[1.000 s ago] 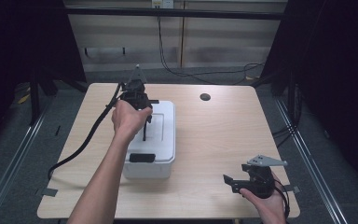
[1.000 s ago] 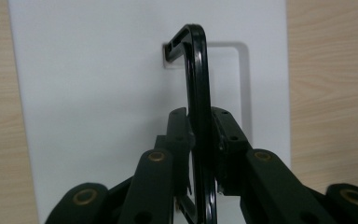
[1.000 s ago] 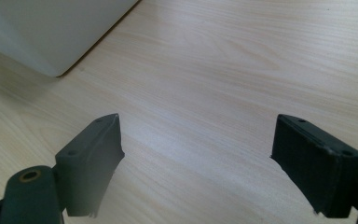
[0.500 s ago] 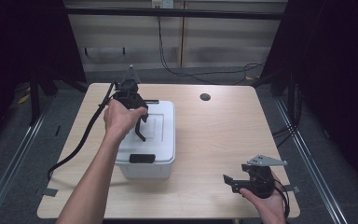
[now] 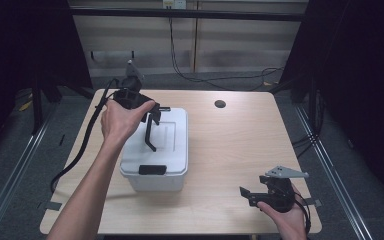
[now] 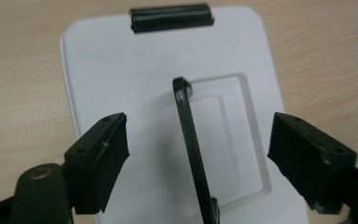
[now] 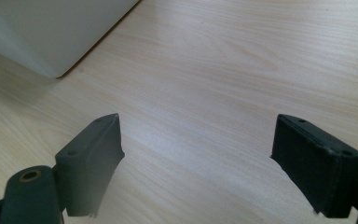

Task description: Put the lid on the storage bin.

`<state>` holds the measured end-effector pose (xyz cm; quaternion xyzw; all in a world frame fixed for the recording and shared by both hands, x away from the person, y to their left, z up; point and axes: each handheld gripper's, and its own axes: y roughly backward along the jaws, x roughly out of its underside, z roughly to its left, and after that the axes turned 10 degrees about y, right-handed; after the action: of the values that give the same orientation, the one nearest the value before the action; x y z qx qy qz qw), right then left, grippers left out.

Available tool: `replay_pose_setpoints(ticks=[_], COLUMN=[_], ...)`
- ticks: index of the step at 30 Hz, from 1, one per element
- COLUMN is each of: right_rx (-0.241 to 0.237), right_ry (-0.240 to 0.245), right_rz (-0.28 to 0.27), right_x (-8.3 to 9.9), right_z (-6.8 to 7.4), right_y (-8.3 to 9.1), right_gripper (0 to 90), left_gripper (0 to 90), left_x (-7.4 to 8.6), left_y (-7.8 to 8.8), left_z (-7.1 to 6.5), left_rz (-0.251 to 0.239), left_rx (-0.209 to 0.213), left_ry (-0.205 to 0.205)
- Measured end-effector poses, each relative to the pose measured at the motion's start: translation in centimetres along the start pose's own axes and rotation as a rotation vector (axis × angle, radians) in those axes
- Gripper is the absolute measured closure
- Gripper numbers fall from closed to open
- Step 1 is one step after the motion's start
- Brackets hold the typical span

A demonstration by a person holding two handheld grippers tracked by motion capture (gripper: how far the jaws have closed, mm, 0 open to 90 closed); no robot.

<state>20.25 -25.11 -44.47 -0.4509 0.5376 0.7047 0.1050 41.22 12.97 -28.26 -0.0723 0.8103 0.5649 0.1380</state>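
A white lidded box (image 5: 160,167) stands left of the table's middle, with a black latch (image 5: 152,170) on its near end. Its thin black handle (image 5: 152,136) stands raised from the lid (image 6: 121,70). My left gripper (image 5: 154,116) hovers over the lid's far end. In the left gripper view its jaws have just been opening and now stand wide, so the left gripper (image 6: 198,123) is open. The handle (image 6: 186,121) rises between them, touching neither pad. My right gripper (image 5: 252,192) rests open at the front right, and the right gripper (image 7: 196,126) has bare wood between its jaws.
The wooden table (image 5: 240,145) has a dark round hole (image 5: 220,104) near its far edge. A black cable (image 5: 87,135) trails from the left gripper off the table's left side. A corner of the box (image 7: 51,28) shows in the right gripper view.
My left gripper has opened off the handle and drawn back and up toward the table's far left. The handle stays raised. The right gripper has not moved.
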Motion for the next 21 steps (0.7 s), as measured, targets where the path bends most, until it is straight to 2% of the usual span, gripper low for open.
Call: replay_pose_setpoints(ticks=[2,3,7,8,9,12,15,17,18,19,20,21], right_rx=[0.000,0.001,0.001,0.002,0.002,0.003,0.004,0.005,0.004,0.004,0.005,0.005], right_ry=[-0.001,-0.004,-0.003,-0.003,-0.003,-0.005,-0.003,-0.004,-0.004,-0.004,-0.006,-0.006], right_rz=[0.000,0.003,0.003,0.003,0.003,0.004,0.002,-0.001,-0.001,-0.001,-0.001,-0.002], right_x=[0.0,0.0,0.0,0.0,0.0,0.0,0.0,0.0,0.0,0.0,0.0,0.0], right_z=[0.0,0.0,0.1,0.0,0.0,0.0,0.0,0.0,0.0,0.0,0.0,0.0], right_y=[0.0,0.0,0.0,0.0,0.0,0.0,0.0,0.0,0.0,0.0,0.0,0.0], right_gripper=[15.4,15.4,15.4,15.4,15.4,15.5,15.5,15.4,15.4,15.4,15.4,15.4], left_gripper=[18.5,19.6,18.1,19.5,19.2,18.8,20.9,21.0,21.0,21.0,21.0,21.0], left_x=[0.0,0.0,0.4,0.7,0.7,1.3,1.7,2.0,2.4,2.4,2.6,2.8], left_y=[0.2,0.5,1.3,1.6,1.6,1.7,1.7,1.7,1.7,1.7,1.8,1.9], left_z=[0.0,0.1,0.7,1.1,1.1,2.0,3.1,3.6,4.1,4.1,4.4,4.6], left_rz=[0.008,0.014,-0.030,-0.029,-0.029,-0.040,-0.040,-0.042,-0.062,-0.062,-0.068,-0.077], left_rx=[0.001,0.022,0.045,0.076,0.076,0.100,0.084,0.088,0.096,0.096,0.103,0.105], left_ry=[-0.016,-0.034,-0.126,-0.170,-0.170,-0.211,-0.217,-0.236,-0.252,-0.252,-0.278,-0.286])
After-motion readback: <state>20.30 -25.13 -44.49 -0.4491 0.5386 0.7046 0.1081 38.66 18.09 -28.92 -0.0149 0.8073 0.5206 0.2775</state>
